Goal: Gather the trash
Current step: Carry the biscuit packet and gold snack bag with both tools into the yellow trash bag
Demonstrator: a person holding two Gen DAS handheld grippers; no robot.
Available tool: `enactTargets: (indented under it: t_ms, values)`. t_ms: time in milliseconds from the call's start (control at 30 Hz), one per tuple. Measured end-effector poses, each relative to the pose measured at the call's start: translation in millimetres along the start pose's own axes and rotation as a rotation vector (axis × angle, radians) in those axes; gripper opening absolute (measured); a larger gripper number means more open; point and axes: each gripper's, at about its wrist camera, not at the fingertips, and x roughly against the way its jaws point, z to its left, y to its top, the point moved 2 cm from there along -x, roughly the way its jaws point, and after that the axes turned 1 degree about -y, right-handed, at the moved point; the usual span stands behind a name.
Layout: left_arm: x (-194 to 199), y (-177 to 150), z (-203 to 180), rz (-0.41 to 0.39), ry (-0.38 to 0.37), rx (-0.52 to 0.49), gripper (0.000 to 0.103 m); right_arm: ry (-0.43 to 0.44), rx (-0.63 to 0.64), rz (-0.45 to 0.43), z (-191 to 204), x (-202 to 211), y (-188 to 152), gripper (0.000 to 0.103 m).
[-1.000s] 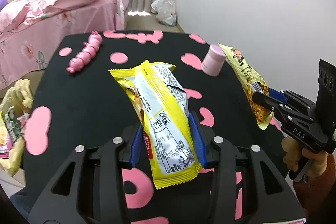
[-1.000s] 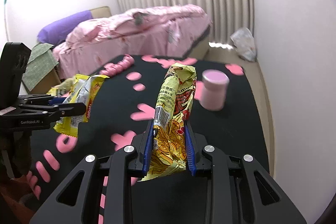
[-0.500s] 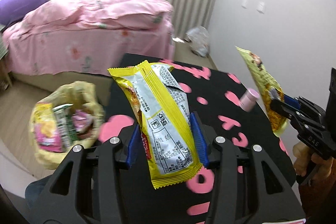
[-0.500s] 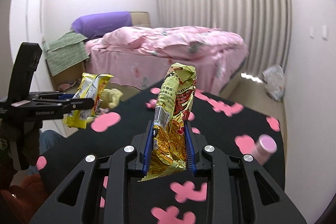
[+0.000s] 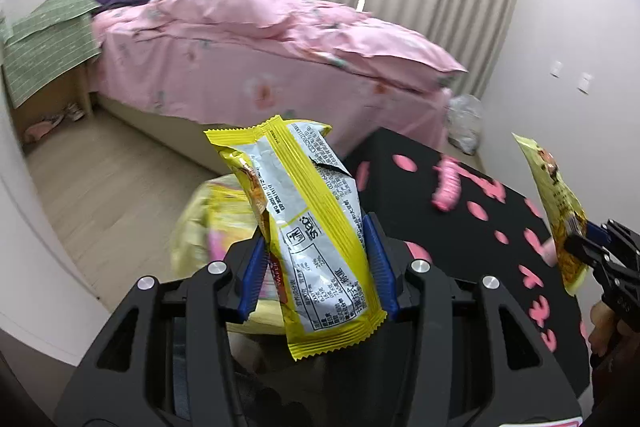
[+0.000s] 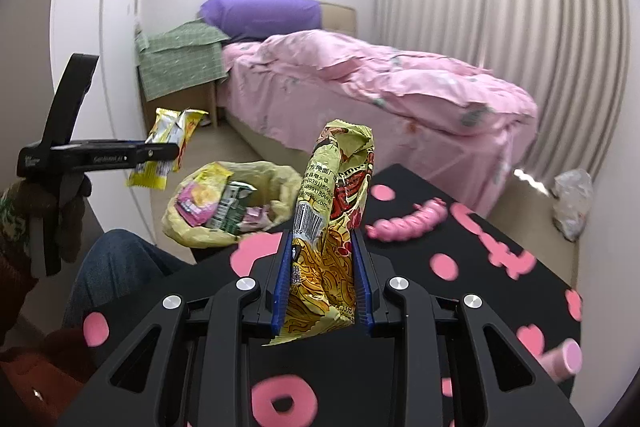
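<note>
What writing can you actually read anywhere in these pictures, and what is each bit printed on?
"SAC" beside a bin symbol: back of the yellow wafer wrapper held in the left gripper.
"WAFER", partly hidden: same wrapper's red edge.
"(0391) 806...": the noodle snack packet in the right gripper, above a barcode.
Chinese characters on both: too small to read.
White lettering on the left gripper's side, right wrist view: blurred.

My left wrist camera looks along its fingers, past the left gripper [image 5: 316,267], toward the bed [image 5: 280,67]. My right wrist camera faces likewise; both share the bed and black table [image 6: 460,307].
</note>
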Motion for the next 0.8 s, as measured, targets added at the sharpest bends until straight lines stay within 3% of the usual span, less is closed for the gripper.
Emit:
enactTargets:
  t_ms: [167, 467, 633, 800]
  values:
    - [-15.3, -1.2, 26.8, 0.028, 0.031, 0.009, 0.043, 0.073, 0.001, 0.020, 12.7, -35.5, 17.8, 0.027]
    - [-43.6, -5.1, 47.0, 0.073, -0.004, 0.022, 0.043, 0.193, -0.009, 0.070, 36.5, -94.7, 49.4, 0.027]
    - [-62.3, -4.8, 57.1, 0.085, -0.083, 0.023, 0.043, 0.248, -0.002, 0.125, 49.7, -133.6, 57.3, 0.027]
    - [-104.5, -11.4, 68.8, 0.180, -0.213, 0.059, 0.043, 0.323, -0.005, 0.211, 58.7, -186.2, 63.7, 0.027]
